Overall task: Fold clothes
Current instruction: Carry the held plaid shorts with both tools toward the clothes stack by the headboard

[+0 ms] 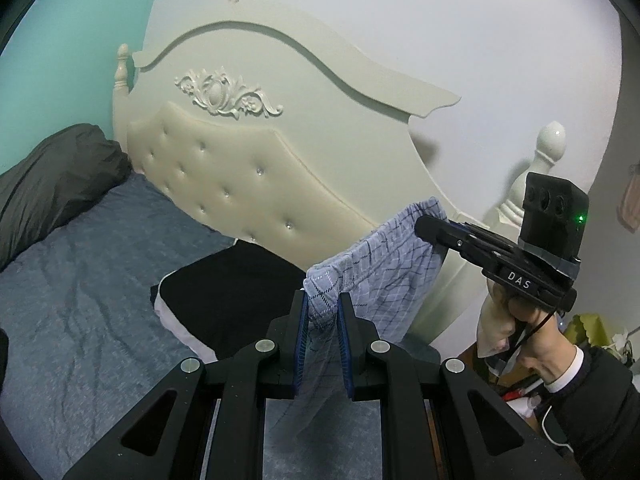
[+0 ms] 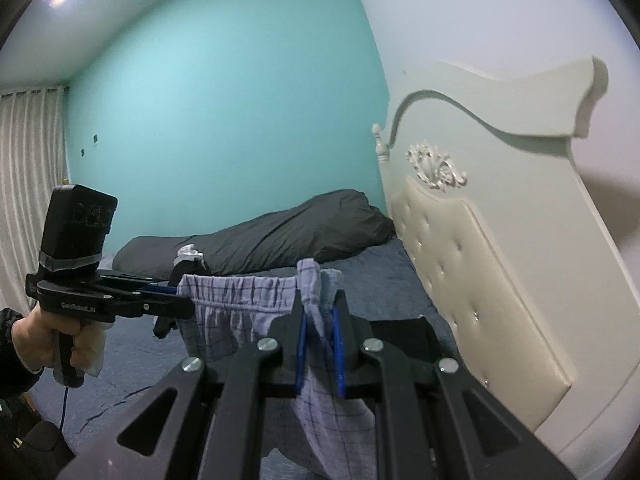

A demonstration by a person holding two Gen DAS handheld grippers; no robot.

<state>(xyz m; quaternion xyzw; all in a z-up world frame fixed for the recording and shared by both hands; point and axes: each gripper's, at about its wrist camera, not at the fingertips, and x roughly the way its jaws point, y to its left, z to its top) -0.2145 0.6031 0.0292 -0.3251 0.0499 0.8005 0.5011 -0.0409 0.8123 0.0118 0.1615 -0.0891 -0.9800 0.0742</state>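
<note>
Plaid shorts [image 1: 384, 256]: hanging above the bed [image 1: 80, 280], waistband stretched between left gripper [image 1: 323, 316] and right gripper [image 2: 320, 320], both tongs pinching the fabric narrowly.

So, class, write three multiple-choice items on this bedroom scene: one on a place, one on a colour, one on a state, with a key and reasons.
1. Where is the dark duvet?
A. Against the teal wall
B. On the floor
C. Over the headboard

2. What colour is the garment?
A. Red
B. Light blue plaid
C. Plain yellow

3. How is the garment held?
A. Lying flat
B. By one gripper
C. Hanging between both grippers

Key:
A, duvet lies along the teal wall.
B, garment shows checks.
C, left gripper and right gripper each pinch the waistband.
</note>
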